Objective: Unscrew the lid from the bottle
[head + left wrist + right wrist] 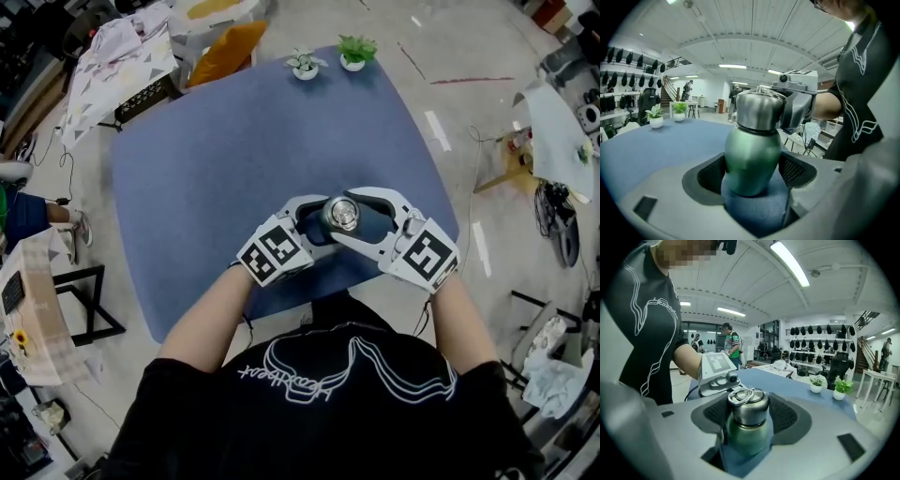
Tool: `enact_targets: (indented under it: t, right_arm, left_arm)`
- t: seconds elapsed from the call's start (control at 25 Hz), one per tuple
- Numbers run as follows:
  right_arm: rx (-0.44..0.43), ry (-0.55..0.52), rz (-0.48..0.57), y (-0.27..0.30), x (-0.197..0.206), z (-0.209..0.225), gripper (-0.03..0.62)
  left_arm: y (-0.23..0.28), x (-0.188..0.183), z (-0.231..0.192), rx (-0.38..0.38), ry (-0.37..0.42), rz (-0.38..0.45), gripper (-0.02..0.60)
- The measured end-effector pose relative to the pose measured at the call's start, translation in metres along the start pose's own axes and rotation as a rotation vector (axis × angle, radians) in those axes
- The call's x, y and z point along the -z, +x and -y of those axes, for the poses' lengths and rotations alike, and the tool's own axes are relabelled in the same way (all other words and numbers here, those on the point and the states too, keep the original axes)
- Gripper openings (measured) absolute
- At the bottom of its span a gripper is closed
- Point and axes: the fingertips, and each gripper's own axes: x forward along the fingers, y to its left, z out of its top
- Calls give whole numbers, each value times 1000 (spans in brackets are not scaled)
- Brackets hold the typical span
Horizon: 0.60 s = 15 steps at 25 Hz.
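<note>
A green bottle (752,159) with a steel lid (342,215) stands upright near the front edge of the blue table (234,159). A wire ring lies on top of the lid (749,408). My left gripper (752,171) is shut on the green body, with its dark pads pressed against both sides. My right gripper (749,417) comes in from the other side, and its pads close on the steel lid above the green body (747,439). In the head view the left gripper (319,223) and right gripper (361,220) meet around the bottle.
Two small potted plants (305,64) (356,49) stand at the table's far edge. An orange cushion (230,49) and draped cloth lie beyond the far left corner. Stools, cables and clutter ring the table on the floor.
</note>
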Motion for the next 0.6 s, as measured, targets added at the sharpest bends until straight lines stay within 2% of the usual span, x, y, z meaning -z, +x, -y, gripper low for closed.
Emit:
enact_targets:
  t: [0.4,0.6]
  right_arm:
    - [-162,-40,-22,1,1,0,264]
    - [-210,-60,-33,2,-1,-2,264]
  left_arm:
    - [0,1,1,211,104,-81,354]
    - [-3,1,2,274,131,-102,354]
